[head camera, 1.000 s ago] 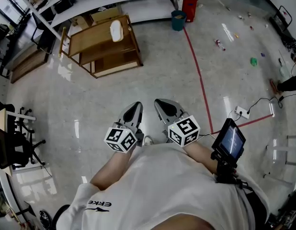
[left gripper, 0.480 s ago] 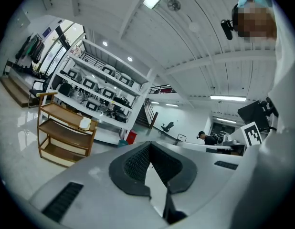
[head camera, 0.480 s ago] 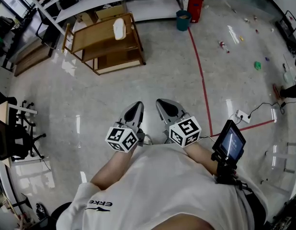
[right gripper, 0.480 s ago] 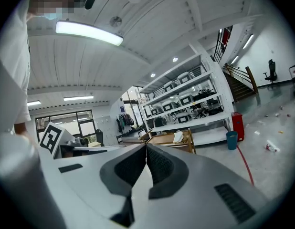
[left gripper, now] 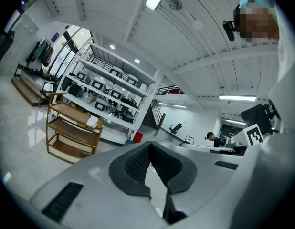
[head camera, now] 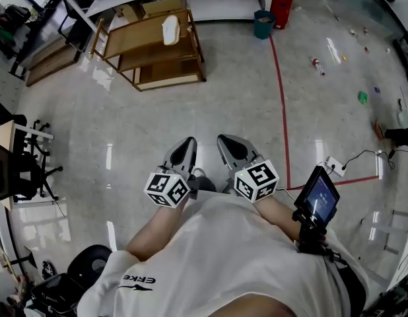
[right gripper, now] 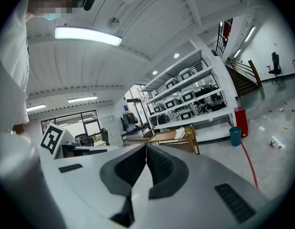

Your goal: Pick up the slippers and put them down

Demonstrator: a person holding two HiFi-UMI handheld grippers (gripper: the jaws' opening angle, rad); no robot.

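Your left gripper (head camera: 189, 141): jaws together, empty | your right gripper (head camera: 224, 139): jaws together, empty | white slipper (head camera: 170, 30): on top tier of wooden rack (head camera: 128, 41), well ahead of both | your shirt (head camera: 243, 256) reads ERKE

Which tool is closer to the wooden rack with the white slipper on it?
Left. The rack stands far ahead, off to the left; the left tool is on that side, the right tool just beside it, slightly farther.
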